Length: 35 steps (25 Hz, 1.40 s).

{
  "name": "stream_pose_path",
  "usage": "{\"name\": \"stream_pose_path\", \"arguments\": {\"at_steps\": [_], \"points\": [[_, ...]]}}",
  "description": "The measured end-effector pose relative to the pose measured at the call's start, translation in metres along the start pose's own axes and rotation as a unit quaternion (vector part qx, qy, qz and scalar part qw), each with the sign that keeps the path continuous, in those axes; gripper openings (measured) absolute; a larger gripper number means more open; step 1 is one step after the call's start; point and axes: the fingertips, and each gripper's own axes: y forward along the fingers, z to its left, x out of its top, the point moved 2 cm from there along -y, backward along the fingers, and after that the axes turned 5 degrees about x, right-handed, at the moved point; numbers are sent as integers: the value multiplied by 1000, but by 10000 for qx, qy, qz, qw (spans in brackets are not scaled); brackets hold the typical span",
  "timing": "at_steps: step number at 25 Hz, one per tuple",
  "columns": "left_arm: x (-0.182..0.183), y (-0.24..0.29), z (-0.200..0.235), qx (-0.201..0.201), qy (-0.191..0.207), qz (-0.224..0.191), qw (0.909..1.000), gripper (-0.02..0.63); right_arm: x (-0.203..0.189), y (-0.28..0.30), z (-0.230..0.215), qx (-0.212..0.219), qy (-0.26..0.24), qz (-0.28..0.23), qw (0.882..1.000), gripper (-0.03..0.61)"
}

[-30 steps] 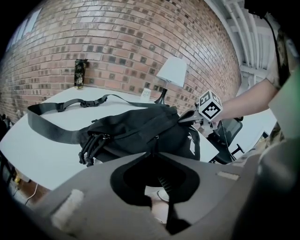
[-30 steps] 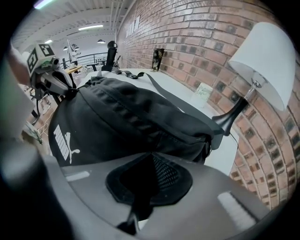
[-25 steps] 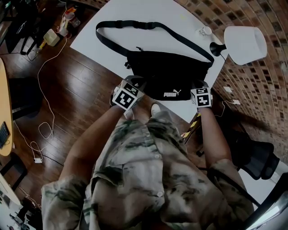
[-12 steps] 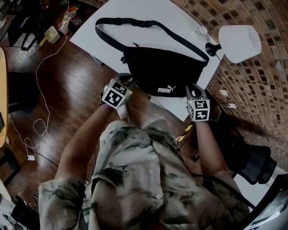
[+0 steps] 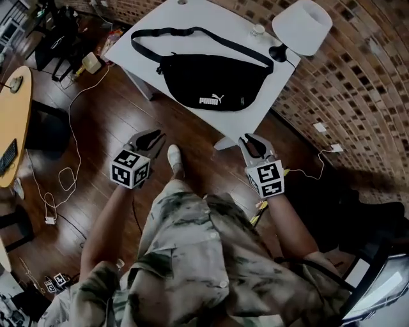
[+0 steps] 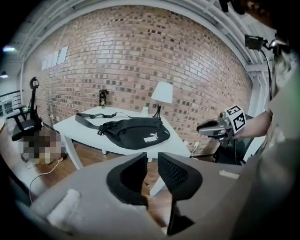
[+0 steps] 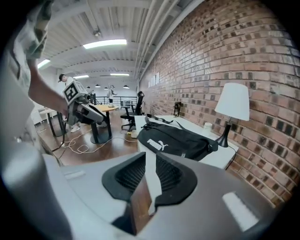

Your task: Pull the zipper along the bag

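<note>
A black waist bag (image 5: pixel 204 83) with a white logo lies flat on the white table (image 5: pixel 192 16), its strap (image 5: pixel 192 32) looped behind it. Both grippers hang over the wooden floor, well short of the table and touching nothing. My left gripper (image 5: pixel 153 135) is open; its jaws have just been opening and nothing is between them. The left gripper view looks past them (image 6: pixel 151 161) to the bag (image 6: pixel 133 133) far ahead. My right gripper (image 5: pixel 250 139) holds its jaws a narrow gap apart (image 7: pixel 150 161), empty, with the bag (image 7: pixel 176 139) beyond. I cannot make out the zipper.
A white lamp (image 5: pixel 300 25) and a small cup (image 5: pixel 257 29) stand at the table's far right corner by the brick wall. Cables (image 5: pixel 64 172) trail over the floor to the left, near a yellow round table (image 5: pixel 13 121). The person's shoe (image 5: pixel 174 156) is between the grippers.
Both grippers have drawn back from the bag's near edge, away from the table and out over the floor. The bag stays flat on the table.
</note>
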Motion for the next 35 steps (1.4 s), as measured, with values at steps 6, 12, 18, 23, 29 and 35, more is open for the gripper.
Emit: {"name": "stream_pose_path", "arguments": {"at_steps": [6,12,18,23,29,35], "points": [[-12,-83,-120,-145,-251,-238,9993,75,-2,-82,63,539,-233,-519,9969,57],[-16,-150,-197,-630,-93,-491,9968,74,-14,-147,123,766,-302,-773,9936,52],[-27,-210,-222,-848,-16,-889,9924,74,-12,-195,185,596,-414,-787,9943,52],[-52,-286,-217,-741,-124,-1314,9885,72,-9,-216,267,520,-368,-939,9935,48],[-96,-334,-240,-1133,128,-1201,9862,72,-22,-275,340,59,-186,-927,9955,49],[-133,-364,-291,-1406,269,-1093,9836,72,-39,-336,393,-45,-178,-1010,9947,49]]}}
